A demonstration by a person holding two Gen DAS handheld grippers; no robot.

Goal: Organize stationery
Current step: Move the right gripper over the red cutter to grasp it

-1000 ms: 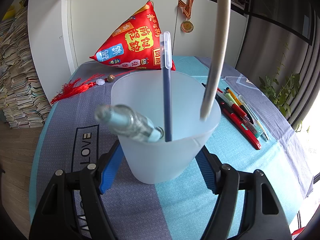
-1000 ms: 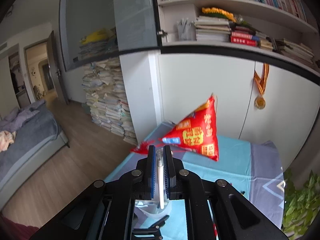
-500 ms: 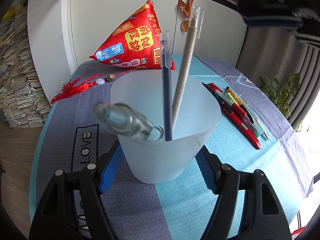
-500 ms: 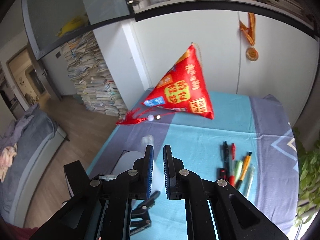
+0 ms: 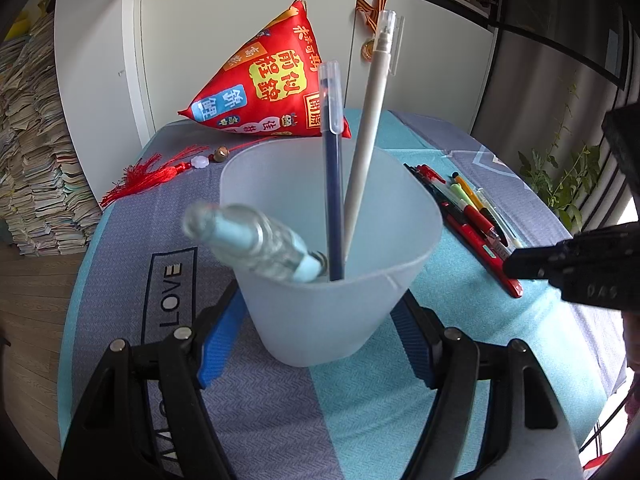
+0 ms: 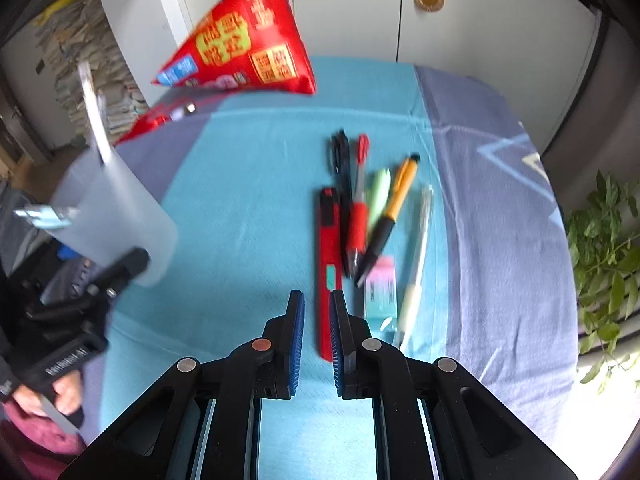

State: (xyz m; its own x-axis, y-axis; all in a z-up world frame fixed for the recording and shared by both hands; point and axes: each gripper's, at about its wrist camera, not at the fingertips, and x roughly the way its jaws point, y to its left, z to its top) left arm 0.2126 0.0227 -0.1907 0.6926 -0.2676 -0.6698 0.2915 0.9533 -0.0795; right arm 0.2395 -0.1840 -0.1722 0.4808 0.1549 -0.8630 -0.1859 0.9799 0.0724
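Since the earlier frame, the white pen (image 5: 366, 136) is no longer being carried: it is now standing in the frosted cup (image 5: 332, 248), leaning against the far rim beside the dark blue pen (image 5: 333, 168), while a pale blue pen (image 5: 256, 240) is lying tilted over the near rim. The right gripper (image 6: 317, 340) is being swung away from the cup and lowered toward the loose pens on the cloth-covered table (image 6: 248, 208). Its jaws are being shown empty and nearly together, with only a narrow gap between the blue pads.

The cup is being gripped from both sides by the left gripper (image 5: 320, 332), its blue pads pressed against the lower wall, and it is being kept upright near the table's left side.

The remaining stationery is lying in a loose row directly ahead of the right gripper: a red utility knife (image 6: 329, 264), a red pen (image 6: 357, 208), an orange-and-black pen (image 6: 390, 208), a clear pen (image 6: 420, 256) and an eraser (image 6: 381, 286). Their long axes are running away from the camera, roughly in line with the pointing direction of the gripper, and the knife is lying just beyond the gap between the pads. The right hand is judged the nearer one; a wider opening is probably being called for first.
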